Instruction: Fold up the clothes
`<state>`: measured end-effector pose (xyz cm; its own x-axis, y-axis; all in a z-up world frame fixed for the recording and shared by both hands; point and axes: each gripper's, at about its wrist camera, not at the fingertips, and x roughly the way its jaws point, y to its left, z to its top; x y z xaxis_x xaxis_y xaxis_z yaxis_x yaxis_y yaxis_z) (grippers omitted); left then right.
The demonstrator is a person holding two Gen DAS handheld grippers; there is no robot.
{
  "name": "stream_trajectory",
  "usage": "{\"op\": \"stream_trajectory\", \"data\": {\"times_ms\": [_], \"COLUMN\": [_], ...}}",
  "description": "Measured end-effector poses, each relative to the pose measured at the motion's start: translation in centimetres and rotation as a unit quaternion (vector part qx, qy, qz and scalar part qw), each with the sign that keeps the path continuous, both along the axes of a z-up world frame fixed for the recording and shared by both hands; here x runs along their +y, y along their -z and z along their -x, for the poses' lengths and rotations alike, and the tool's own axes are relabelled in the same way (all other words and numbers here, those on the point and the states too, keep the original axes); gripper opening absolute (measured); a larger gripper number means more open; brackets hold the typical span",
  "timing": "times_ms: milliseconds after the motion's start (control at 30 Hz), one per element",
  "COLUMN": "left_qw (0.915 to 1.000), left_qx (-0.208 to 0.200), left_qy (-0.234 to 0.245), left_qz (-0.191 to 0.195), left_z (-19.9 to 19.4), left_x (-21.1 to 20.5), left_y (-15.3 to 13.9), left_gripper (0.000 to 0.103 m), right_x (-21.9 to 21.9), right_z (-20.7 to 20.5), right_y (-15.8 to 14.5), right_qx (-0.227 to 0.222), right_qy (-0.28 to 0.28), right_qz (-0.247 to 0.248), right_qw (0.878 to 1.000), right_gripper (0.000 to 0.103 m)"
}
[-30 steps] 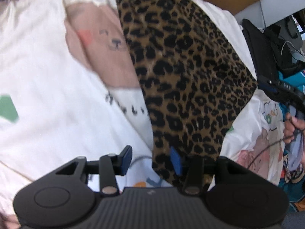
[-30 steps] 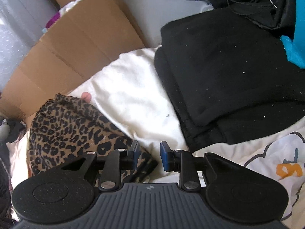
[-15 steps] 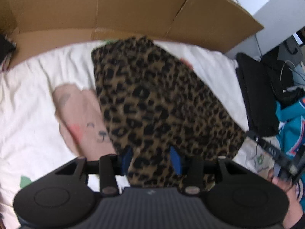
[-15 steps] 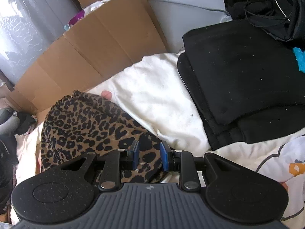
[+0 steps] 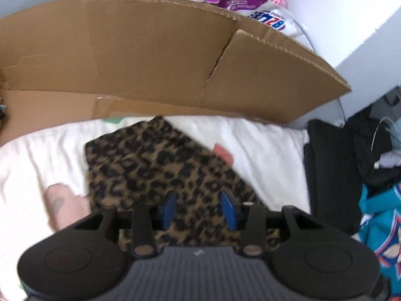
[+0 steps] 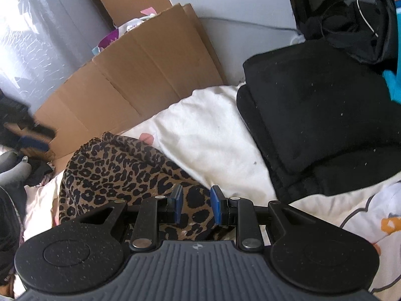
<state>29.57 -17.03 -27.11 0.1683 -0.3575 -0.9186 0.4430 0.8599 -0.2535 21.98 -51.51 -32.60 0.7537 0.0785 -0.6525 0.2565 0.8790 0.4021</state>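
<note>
A leopard-print garment [image 5: 160, 165] lies folded on the white printed bedsheet [image 5: 263, 150]; it also shows in the right wrist view [image 6: 112, 173]. My left gripper [image 5: 198, 209] is open above the garment's near edge, with cloth showing between its blue pads. My right gripper [image 6: 195, 203] is open above the garment's near right corner. Neither gripper holds the cloth.
A flattened cardboard sheet [image 5: 150, 57] stands behind the bed, with a detergent bag [image 5: 260, 10] beyond it. A folded black garment [image 6: 320, 115] lies to the right on the bed, with teal clothes [image 5: 381, 220] beside it. Dark clutter [image 6: 22, 135] is at the left.
Both grippers have drawn back and tilted up from the leopard garment. The right gripper's jaws have opened a little wider. The garment lies still on the sheet.
</note>
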Motion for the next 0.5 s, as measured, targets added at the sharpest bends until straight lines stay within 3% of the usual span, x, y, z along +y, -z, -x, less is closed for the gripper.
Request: {"op": "stream_trajectory", "data": {"times_ms": [167,500], "left_qw": [0.9995,0.9969], "left_qx": [0.014,0.041], "left_qy": [-0.029,-0.062], "left_qz": [-0.001,-0.026], "left_z": [-1.7,-4.5], "left_x": [-2.5,-5.8], "left_y": [0.9,2.5], "left_gripper": [0.032,0.032], "right_x": [-0.1,0.7], "right_z": [0.1,-1.4], "right_y": [-0.2,-0.5], "right_qx": [-0.008,-0.019], "right_qy": [-0.008,-0.043], "right_qz": [0.014,0.037], "right_qw": [1.0,0.998], "right_gripper": [0.026,0.026]}}
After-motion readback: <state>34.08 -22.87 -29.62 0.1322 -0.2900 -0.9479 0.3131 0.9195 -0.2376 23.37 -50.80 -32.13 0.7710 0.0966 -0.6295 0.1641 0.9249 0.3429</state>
